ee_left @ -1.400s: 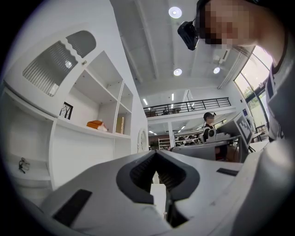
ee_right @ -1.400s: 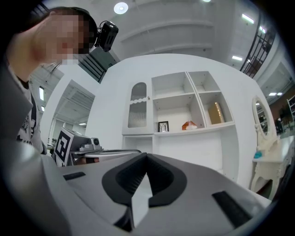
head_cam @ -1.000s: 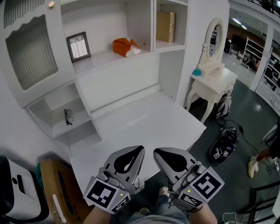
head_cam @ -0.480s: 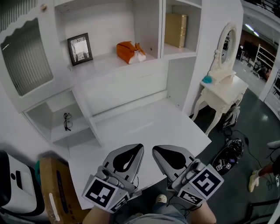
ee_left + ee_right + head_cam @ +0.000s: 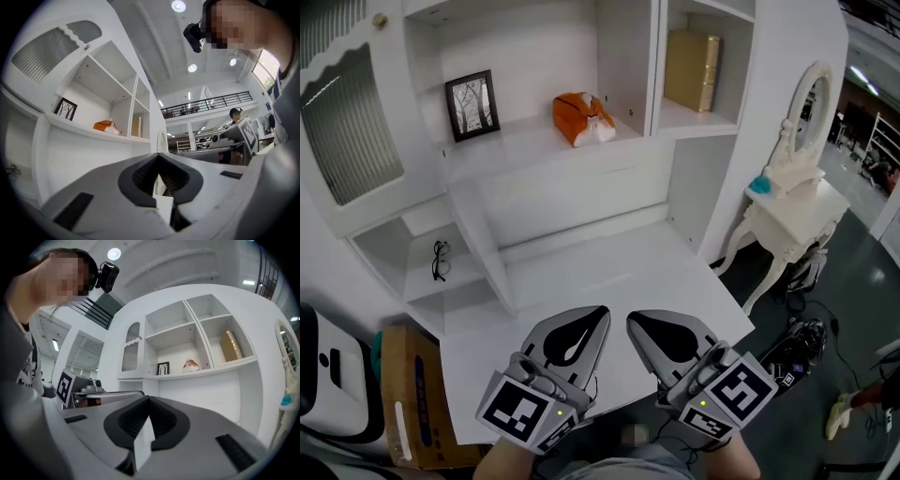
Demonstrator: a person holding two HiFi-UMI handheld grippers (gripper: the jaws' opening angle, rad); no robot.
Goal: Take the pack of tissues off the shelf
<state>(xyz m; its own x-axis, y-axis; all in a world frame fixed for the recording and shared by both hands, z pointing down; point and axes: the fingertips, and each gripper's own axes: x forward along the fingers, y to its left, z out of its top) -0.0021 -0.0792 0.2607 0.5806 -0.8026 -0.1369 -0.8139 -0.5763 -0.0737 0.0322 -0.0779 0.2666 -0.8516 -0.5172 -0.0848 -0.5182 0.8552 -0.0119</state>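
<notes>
On the shelf [image 5: 517, 141] lies the pack of tissues [image 5: 581, 117], orange, white-tipped.

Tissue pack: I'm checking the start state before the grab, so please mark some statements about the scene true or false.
1. The tissue pack lies on the same shelf as the picture frame. True.
2. The right gripper holds the pack. False: it is shut on nothing, well below the shelf.
3. The glasses lie next to the pack. False: they lie in a lower cubby, further left.
4. The gold box stands in the compartment right of the pack. True.
</notes>
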